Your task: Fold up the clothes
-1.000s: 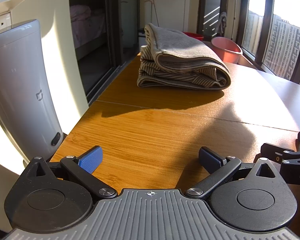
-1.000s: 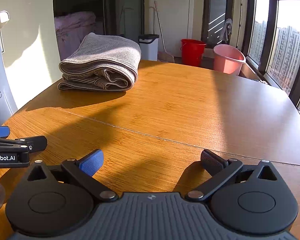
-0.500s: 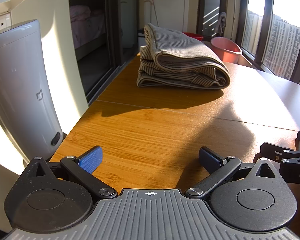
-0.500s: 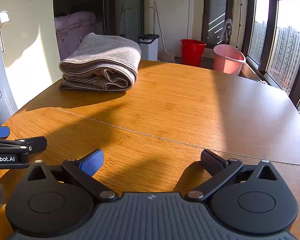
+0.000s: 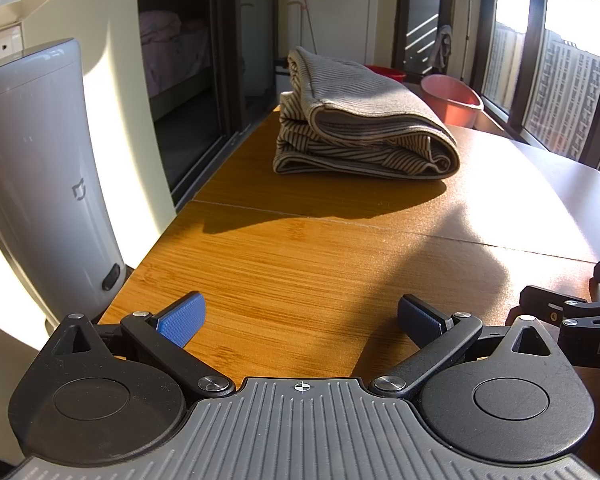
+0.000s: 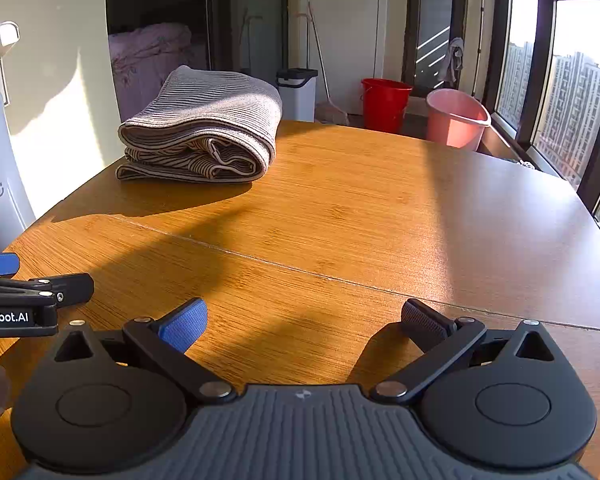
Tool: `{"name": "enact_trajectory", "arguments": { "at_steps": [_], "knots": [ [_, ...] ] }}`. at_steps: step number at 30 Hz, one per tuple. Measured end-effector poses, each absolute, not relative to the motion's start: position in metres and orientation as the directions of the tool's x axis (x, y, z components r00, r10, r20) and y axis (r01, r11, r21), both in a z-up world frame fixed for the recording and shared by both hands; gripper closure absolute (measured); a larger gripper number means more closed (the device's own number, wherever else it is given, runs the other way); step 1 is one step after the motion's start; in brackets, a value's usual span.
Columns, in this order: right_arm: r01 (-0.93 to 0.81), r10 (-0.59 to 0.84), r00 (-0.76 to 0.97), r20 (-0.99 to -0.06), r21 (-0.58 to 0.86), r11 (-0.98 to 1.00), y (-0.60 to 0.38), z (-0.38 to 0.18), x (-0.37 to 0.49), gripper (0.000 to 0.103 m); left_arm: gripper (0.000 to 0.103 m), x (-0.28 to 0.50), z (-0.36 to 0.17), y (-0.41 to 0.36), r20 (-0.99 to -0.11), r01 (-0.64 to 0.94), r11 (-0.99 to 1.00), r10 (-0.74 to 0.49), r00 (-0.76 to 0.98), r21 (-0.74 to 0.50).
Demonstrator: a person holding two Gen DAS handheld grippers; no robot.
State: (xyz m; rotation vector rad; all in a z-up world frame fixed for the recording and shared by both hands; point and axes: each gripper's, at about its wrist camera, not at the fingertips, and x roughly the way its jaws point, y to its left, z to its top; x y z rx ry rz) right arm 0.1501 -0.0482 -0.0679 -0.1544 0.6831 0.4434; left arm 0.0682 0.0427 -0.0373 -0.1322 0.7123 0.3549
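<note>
At the bottom of each frame, the left gripper (image 5: 300, 316) and right gripper (image 6: 304, 320) sit low over the wooden table (image 6: 380, 216), fingers spread wide with nothing between them. Further back, a striped garment (image 6: 204, 136), folded into a thick stack, lies in the upper left of the right view. Beyond the table stand 2 buckets, red (image 6: 384, 104) and pink (image 6: 456, 118).

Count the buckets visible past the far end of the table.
2. A red bucket stands on the floor by the back door; a pink bucket sits right of it, nearer the window. Others may be hidden behind the table.
</note>
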Motion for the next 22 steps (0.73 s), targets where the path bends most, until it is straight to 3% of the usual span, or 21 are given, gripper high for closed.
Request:
{"name": "enact_trajectory", "arguments": {
  "at_steps": [9, 14, 16, 19, 22],
  "knots": [
    [-0.435, 0.336, 0.691, -0.64, 0.003, 0.9, -0.045, -0.068, 0.149, 0.0, 0.0, 0.067, -0.036, 0.043, -0.662, -0.353, 0.936, 0.265, 0.701, 0.001],
    [-0.418, 0.321, 0.696, -0.642, 0.0, 0.908, -0.039, -0.068, 0.148, 0.0, 0.0, 0.057, -0.031, 0.056, -0.632, -0.309, 0.945, 0.176, 0.755, -0.107],
    [-0.462, 0.358, 0.674, -0.647, 0.01, 0.887, -0.032, -0.066, 0.146, 0.0, 0.0, 0.042, -0.021, 0.068, -0.555, -0.273, 0.945, 0.13, 0.821, -0.183],
    [-0.623, 0.487, 0.585, -0.648, 0.025, 0.782, -0.001, -0.062, 0.132, 0.0, 0.0, 0.005, 0.002, 0.091, -0.325, -0.213, 0.938, 0.119, 0.938, -0.272],
    [-0.786, 0.584, 0.515, -0.628, -0.074, 0.614, 0.062, -0.058, 0.102, 0.0, 0.0, -0.025, 0.029, 0.117, -0.16, -0.175, 0.932, 0.13, 0.979, -0.318]
  ]
}}
